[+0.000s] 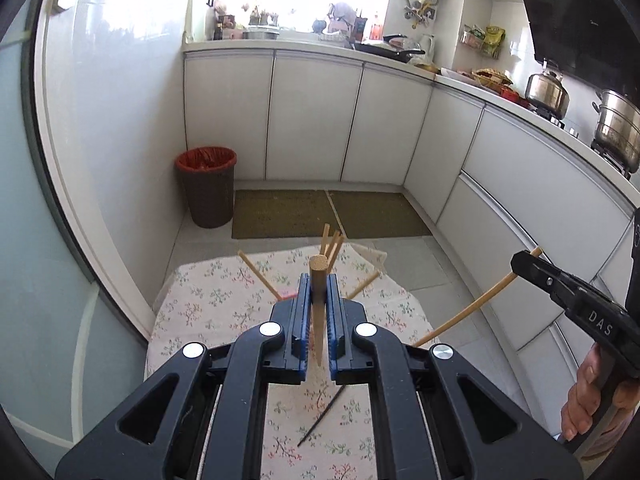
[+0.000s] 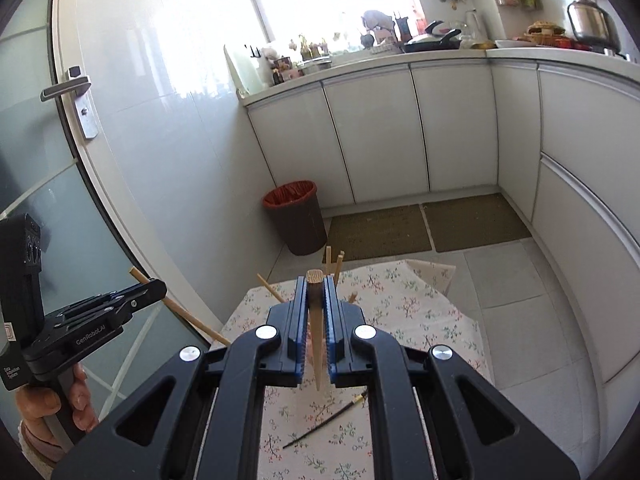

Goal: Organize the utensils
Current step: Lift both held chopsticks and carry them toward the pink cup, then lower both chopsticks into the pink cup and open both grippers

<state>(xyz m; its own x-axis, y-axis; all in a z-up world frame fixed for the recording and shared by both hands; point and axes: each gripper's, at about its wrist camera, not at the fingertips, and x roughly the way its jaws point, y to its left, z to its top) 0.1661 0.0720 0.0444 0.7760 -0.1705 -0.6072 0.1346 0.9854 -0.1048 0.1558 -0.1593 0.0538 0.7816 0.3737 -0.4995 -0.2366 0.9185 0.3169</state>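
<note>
- Above the floral-cloth table (image 1: 224,312), both grippers are lifted clear, each carrying a wooden chopstick.
- Left gripper (image 1: 319,304): jaws narrow, clamped on a pale chopstick (image 1: 319,292); right gripper (image 2: 316,304): likewise pinched on a darker-tipped chopstick (image 2: 316,320).
- Beyond the grippers over the table, more chopsticks (image 1: 332,242) fan upward; their holder is hidden.
- One dark chopstick (image 2: 324,426) lies loose on the table.
- Next, I reckon: tip each stick down among that bunch.
- Beyond the table, the brown bin (image 1: 208,188) has a red liner; its contents are unclear.
</note>
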